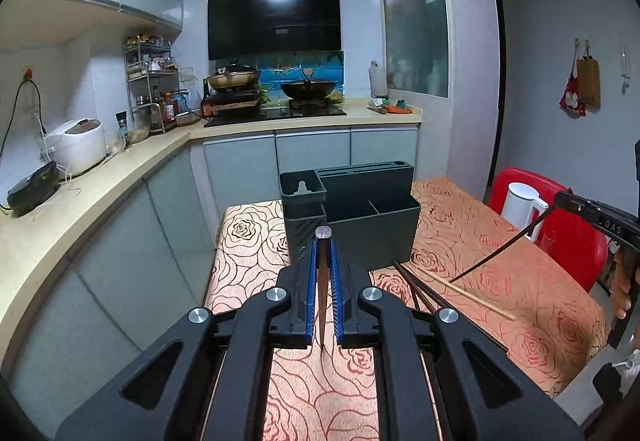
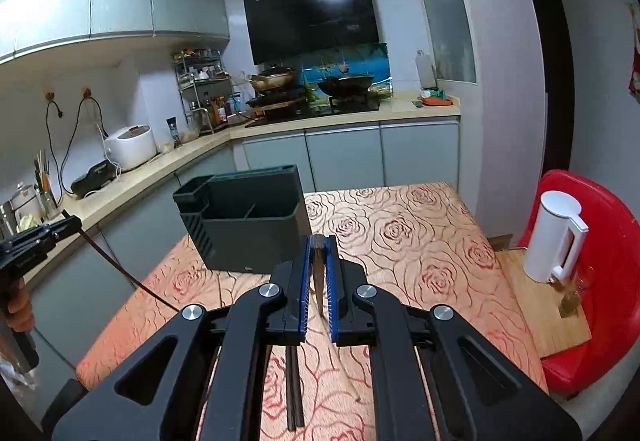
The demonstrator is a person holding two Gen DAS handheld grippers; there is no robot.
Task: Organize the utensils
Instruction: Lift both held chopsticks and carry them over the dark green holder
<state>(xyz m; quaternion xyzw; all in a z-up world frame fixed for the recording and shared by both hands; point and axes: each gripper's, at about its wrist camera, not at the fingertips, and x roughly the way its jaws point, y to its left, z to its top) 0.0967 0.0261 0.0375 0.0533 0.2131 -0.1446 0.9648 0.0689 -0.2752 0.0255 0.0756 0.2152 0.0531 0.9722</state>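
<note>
A dark grey utensil holder [image 1: 360, 217] with several compartments stands on the rose-patterned table [image 1: 500, 261]; it also shows in the right wrist view [image 2: 248, 221]. My left gripper [image 1: 324, 241] is shut on a dark brown chopstick [image 1: 322, 281], held above the table in front of the holder. My right gripper [image 2: 319, 245] is shut on another dark chopstick [image 2: 318, 281]; in the left wrist view that chopstick [image 1: 500, 249] slants down from the right. Loose dark chopsticks [image 1: 420, 289] and a light wooden one [image 1: 472, 295] lie on the table.
A white kettle [image 2: 556, 237] stands on a wooden board on a red chair [image 2: 600, 281] right of the table. The kitchen counter [image 1: 80, 209] with a rice cooker [image 1: 76, 145] runs along the left; the stove with woks [image 1: 308, 89] is behind.
</note>
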